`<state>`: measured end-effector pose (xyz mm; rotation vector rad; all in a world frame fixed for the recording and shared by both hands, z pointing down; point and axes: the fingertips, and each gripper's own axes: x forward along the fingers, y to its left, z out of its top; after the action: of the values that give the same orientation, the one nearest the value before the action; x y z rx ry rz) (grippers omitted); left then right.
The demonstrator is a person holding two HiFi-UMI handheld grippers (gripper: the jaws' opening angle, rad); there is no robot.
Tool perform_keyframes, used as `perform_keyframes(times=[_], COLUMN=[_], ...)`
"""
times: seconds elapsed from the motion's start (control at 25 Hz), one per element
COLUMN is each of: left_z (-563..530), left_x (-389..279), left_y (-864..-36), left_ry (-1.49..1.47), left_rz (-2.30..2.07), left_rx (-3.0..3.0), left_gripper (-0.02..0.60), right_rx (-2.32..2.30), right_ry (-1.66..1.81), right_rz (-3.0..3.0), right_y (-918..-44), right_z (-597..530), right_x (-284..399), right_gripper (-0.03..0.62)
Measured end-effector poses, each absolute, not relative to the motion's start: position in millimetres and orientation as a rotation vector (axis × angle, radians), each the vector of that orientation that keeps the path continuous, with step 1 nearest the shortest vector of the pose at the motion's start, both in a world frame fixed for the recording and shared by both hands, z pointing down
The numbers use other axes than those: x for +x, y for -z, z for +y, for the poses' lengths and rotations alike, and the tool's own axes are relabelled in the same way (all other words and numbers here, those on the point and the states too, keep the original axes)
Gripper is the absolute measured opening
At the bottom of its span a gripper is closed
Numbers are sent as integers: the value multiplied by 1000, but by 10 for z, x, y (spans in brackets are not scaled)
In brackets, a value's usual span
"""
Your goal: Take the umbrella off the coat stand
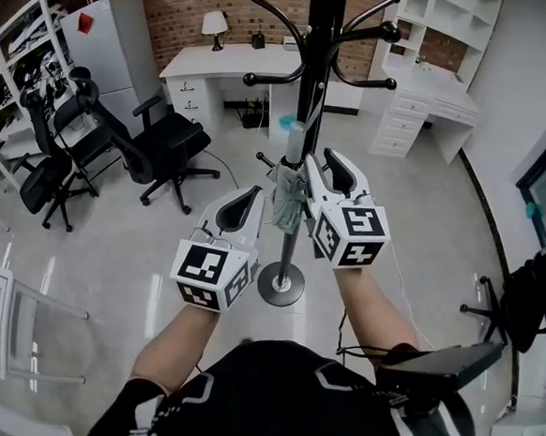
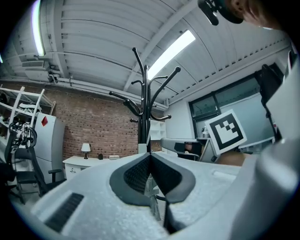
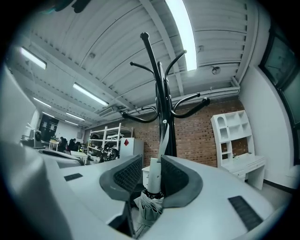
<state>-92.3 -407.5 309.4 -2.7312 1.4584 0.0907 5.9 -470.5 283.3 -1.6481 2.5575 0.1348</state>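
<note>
Hanging against the pole of the coat stand, the folded grey umbrella has its handle between the parted jaws of my right gripper; my left gripper, jaws together and empty, sits just beside it

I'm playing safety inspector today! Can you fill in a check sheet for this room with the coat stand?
Surface: pale shiny floor; the stand's round base sits on it.
Job's things: folded grey umbrella up beside the pole of the black coat stand, not yet off.
Clutter: black office chairs at the left.
Grippers: left gripper shut, empty; right gripper jaws apart around the umbrella's handle.
Cables: what looks like a thin cord on the floor by the chairs.
Surroundings: brick wall, white desk with lamp, white shelves.
</note>
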Motion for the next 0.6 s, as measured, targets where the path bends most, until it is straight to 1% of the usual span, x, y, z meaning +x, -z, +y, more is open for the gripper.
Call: perform_keyframes(times=[0.28, 0.6], left_z=[-4308, -4483], left_x=[-1058, -1151], left_y=[-3144, -3080], left_ry=[-95, -124], left_rz=[1382, 1265], left_rx=[-2773, -2848], left_gripper=[6, 6], right_rx=[-1757, -1925], right_ry=[-124, -161], right_rz=[2464, 2324], right_y=[-2827, -2726], right_z=[-5015, -5293], right_x=[-80, -60], right_gripper=[105, 104])
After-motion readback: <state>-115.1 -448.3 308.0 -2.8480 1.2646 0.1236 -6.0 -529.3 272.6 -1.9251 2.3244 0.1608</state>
